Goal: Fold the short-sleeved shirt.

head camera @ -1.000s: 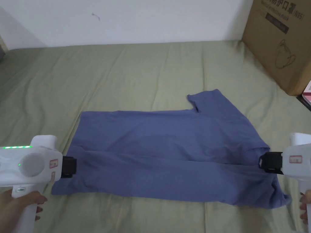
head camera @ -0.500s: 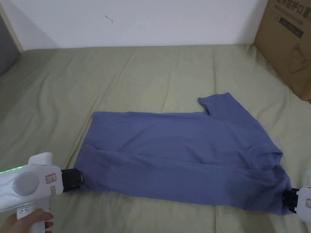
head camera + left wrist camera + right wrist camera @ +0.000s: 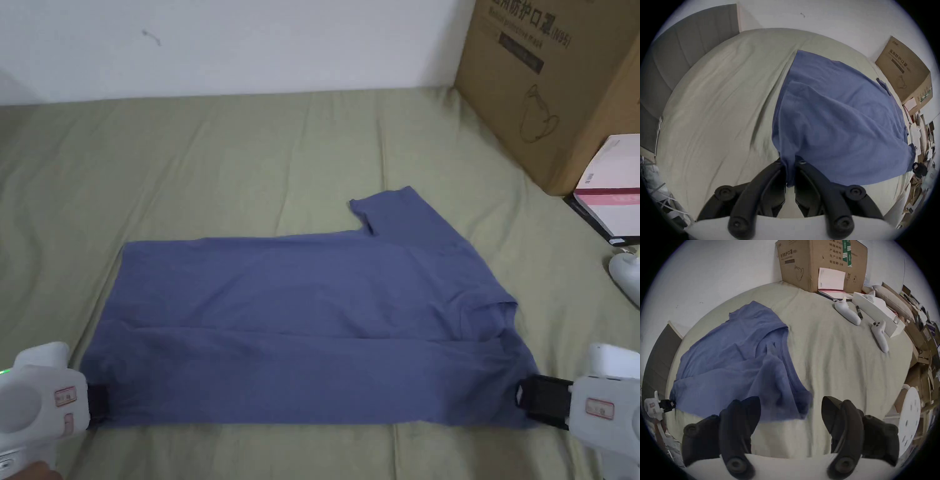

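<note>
A blue short-sleeved shirt lies flat across the green bed sheet, hem to the left and collar to the right. One sleeve points toward the wall, and a lengthwise fold runs along the near side. My left gripper is at the shirt's near left corner. In the left gripper view it is shut on a pinch of the blue cloth. My right gripper is at the near right corner by the collar. Its jaws stand wide open, with the shirt's edge lying loose between them.
A large cardboard box stands at the back right against the white wall. A pink and white box lies beside it. Two white controllers and a pen rest on the sheet to the right.
Both grippers have come toward the person, drawing the shirt's near side down flat. They now sit at its near edge instead of over its middle. The head camera has also shifted.
</note>
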The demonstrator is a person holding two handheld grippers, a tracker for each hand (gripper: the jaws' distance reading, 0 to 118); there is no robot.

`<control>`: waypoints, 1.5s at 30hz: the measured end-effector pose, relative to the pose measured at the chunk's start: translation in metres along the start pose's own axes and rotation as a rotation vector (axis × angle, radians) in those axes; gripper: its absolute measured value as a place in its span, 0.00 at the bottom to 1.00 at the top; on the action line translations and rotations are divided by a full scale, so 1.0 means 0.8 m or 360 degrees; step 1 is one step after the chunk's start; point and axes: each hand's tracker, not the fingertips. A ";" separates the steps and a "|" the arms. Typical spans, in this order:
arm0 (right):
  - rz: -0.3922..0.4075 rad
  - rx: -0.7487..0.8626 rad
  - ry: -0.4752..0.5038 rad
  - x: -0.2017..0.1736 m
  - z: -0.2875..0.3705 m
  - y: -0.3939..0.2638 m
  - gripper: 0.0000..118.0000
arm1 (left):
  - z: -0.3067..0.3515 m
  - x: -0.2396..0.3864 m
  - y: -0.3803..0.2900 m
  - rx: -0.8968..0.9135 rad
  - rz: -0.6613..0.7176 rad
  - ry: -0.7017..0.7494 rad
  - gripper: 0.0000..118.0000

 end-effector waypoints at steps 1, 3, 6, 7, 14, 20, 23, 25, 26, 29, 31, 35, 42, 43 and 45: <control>-0.0016 -0.0013 0.0034 -0.001 -0.009 0.004 0.69 | 0.002 -0.001 -0.001 0.0002 -0.0006 -0.0004 0.07; -0.0061 -0.0105 0.0092 -0.004 -0.035 0.009 0.69 | 0.008 -0.002 0.001 0.0000 0.0001 -0.0018 0.07; -0.0048 -0.0207 0.0002 -0.022 -0.064 -0.007 0.29 | 0.013 -0.007 0.002 -0.0003 0.0014 -0.0038 0.07; -0.0019 -0.0146 -0.0003 -0.028 -0.056 -0.008 0.22 | 0.016 -0.006 0.003 -0.0005 0.0015 -0.0045 0.07; 0.0106 -0.0145 0.0035 -0.030 -0.035 0.019 0.09 | 0.066 -0.008 -0.003 0.0054 -0.0091 -0.0049 0.07; 0.0065 -0.0081 0.0115 0.009 0.026 0.021 0.09 | 0.111 -0.018 -0.051 0.0029 -0.0129 -0.0068 0.07; 0.0107 -0.0151 0.0101 0.024 0.037 -0.007 0.09 | 0.117 -0.027 -0.100 -0.0041 -0.0164 -0.0056 0.07; 0.0115 -0.0216 0.0084 0.029 0.036 -0.034 0.09 | 0.113 -0.028 -0.132 -0.0113 -0.0198 -0.0010 0.07; 0.0132 -0.0242 0.0084 0.030 0.033 -0.048 0.09 | 0.107 -0.029 -0.145 -0.0136 -0.0222 0.0015 0.07; 0.0166 -0.0275 0.0071 0.027 0.020 -0.066 0.14 | 0.094 -0.028 -0.157 -0.0136 -0.0225 0.0016 0.09; 0.0142 -0.0267 0.0044 0.023 0.025 -0.064 0.45 | 0.098 -0.024 -0.147 -0.0121 -0.0186 0.0081 0.44; 0.0260 -0.0107 0.0023 0.000 0.048 -0.033 0.57 | 0.124 -0.020 -0.109 0.0072 -0.0149 0.0036 0.88; 0.0435 0.0087 0.0053 -0.071 0.052 0.019 0.03 | 0.114 0.015 -0.044 0.0203 -0.0089 -0.0030 0.03; 0.0460 0.0064 0.0073 -0.081 0.040 0.022 0.00 | 0.105 0.024 -0.042 0.0196 -0.0100 -0.0025 0.03; 0.0446 -0.0015 0.0182 -0.089 0.013 0.028 0.00 | 0.086 0.028 -0.036 0.0140 -0.0096 -0.0074 0.00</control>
